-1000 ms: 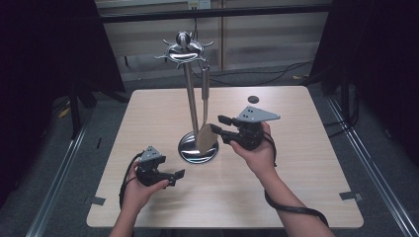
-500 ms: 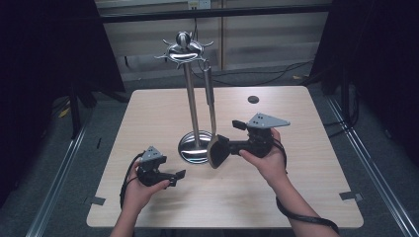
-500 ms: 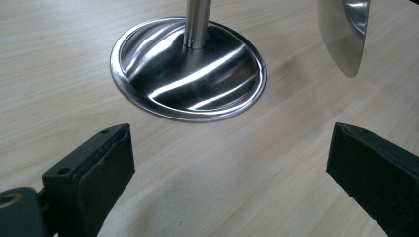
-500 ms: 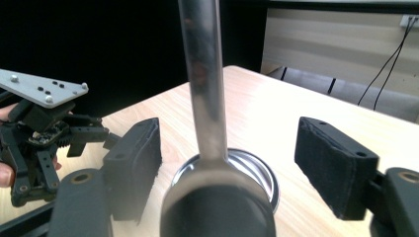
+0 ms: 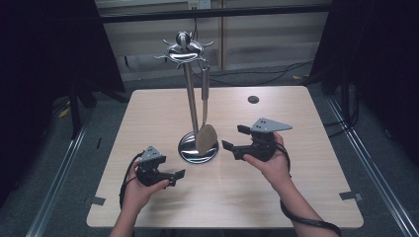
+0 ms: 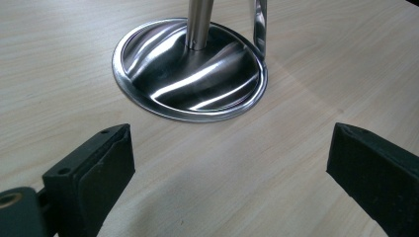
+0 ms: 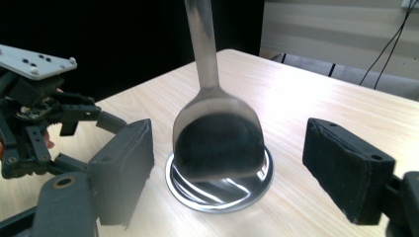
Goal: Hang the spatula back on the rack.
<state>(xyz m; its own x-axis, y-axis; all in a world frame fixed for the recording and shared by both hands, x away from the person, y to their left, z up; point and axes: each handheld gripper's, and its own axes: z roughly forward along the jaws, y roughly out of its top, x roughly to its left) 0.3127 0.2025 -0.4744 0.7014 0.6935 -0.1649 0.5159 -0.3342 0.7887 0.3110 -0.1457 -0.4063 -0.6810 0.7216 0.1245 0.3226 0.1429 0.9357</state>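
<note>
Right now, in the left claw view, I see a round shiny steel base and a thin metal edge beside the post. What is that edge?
Observer: It is the blade of a long-handled steel spatula, which hangs from the stand's crown of hooks.
Operator: Is the right claw gripping it?
Observer: No. The right claw has just been opening and stands wide, short of the blade, with nothing between its jaws.
Operator: Anything else on the table?
Observer: A small dark round disc lies near the far edge.

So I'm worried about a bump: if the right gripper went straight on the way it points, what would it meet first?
Probably the hanging spatula's blade: it sits dead ahead between the open jaws of the right gripper, with the stand's round base just behind. Depth is hard to judge.
</note>
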